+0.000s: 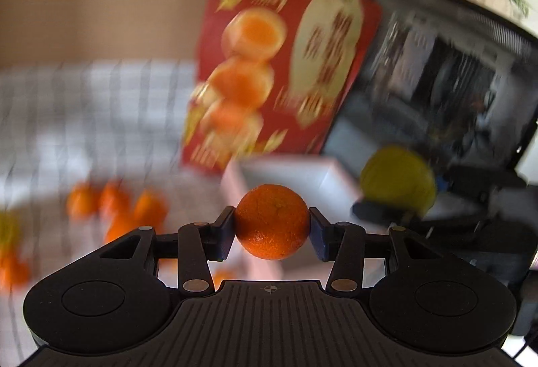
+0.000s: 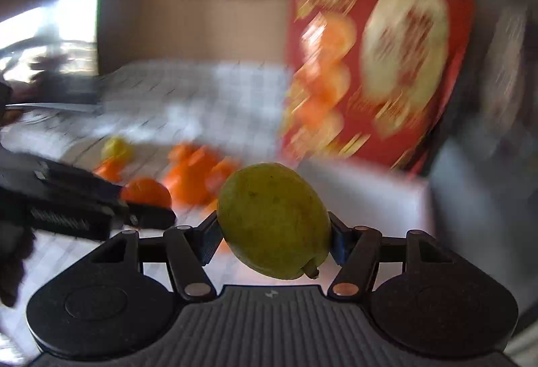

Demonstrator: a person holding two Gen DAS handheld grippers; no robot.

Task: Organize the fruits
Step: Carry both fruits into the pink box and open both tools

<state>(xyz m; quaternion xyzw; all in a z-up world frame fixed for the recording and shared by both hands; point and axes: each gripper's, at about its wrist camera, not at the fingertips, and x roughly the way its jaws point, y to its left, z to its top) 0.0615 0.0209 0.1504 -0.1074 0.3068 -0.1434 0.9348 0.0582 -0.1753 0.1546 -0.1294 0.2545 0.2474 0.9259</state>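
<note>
2 views, 1 fruit gripped in each.

Left wrist view, held fruit: the left gripper [image 1: 271,227] has its fingers [image 1: 224,232] clenched on a small orange [image 1: 271,221], 1 pad pressing each side, the fruit lifted clear of the tabletop [image 1: 84,118].
Left wrist view, loose fruit: a blurred cluster of oranges [image 1: 114,209] lies on the checked cloth at lower left, well apart from the held one, with more orange shapes at the left edge.
Left wrist view, container: a white box [image 1: 322,175] sits just behind the held orange.
Left wrist view, backdrop: a red carton [image 1: 279,64] printed with oranges stands upright behind the white box, beside a dark screen [image 1: 437,74].
Left wrist view, other hand: the right gripper [image 1: 376,212] shows at right, blurred, carrying a green fruit [image 1: 398,178] near the box's right side.

Right wrist view, held fruit: the right gripper [image 2: 273,241] has its fingers [image 2: 210,241] grasping the green fruit [image 2: 274,220], stem end tilted down to the right, raised off the tabletop [image 2: 188,98].
Right wrist view, other hand: the left gripper [image 2: 148,212] reaches in from the left with the small orange [image 2: 146,193] at its tip.
Right wrist view, loose fruit: oranges [image 2: 198,172] lie on the cloth behind, with 1 yellow fruit [image 2: 116,148] farther left.
Right wrist view, container: the white box [image 2: 363,195] stands at right, in front of the red carton [image 2: 370,64].
</note>
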